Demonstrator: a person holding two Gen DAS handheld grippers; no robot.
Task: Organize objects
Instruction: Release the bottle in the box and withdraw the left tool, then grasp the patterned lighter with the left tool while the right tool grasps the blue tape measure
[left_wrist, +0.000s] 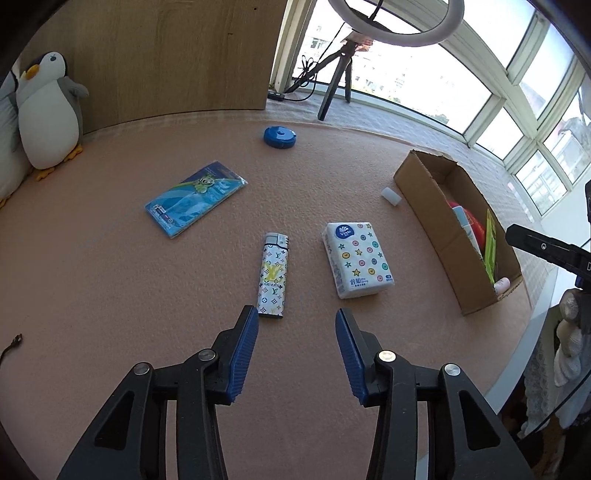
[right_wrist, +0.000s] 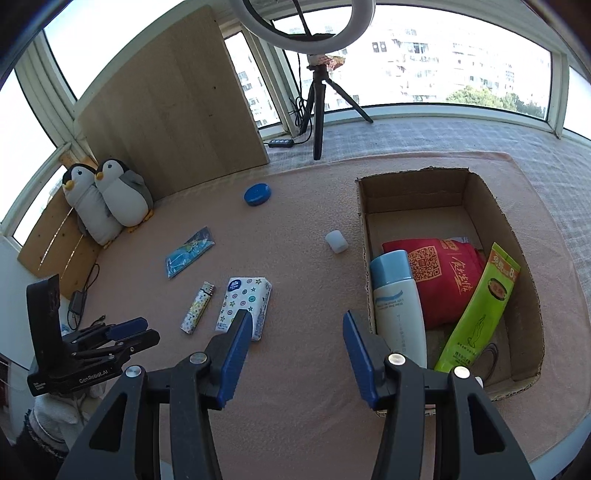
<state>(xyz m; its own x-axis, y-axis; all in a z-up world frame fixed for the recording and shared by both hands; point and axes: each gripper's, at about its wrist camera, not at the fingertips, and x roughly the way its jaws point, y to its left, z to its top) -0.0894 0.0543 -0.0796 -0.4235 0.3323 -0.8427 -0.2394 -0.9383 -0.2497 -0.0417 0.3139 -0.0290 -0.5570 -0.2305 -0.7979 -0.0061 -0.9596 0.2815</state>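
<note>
The left gripper is open and empty above the pink mat. Just ahead of its left finger lies the lighter, with the tissue pack beside it. The right gripper is also open, near the cardboard box at the mat's right edge. Farther lie the blue packet, white cap and blue lid.

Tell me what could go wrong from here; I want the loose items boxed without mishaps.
The patterned lighter and the star-printed tissue pack lie close together, so the open left gripper might nudge one while taking the other. The small white cylinder may roll if bumped. The cardboard box is filling; the upright green packet could tip.
</note>
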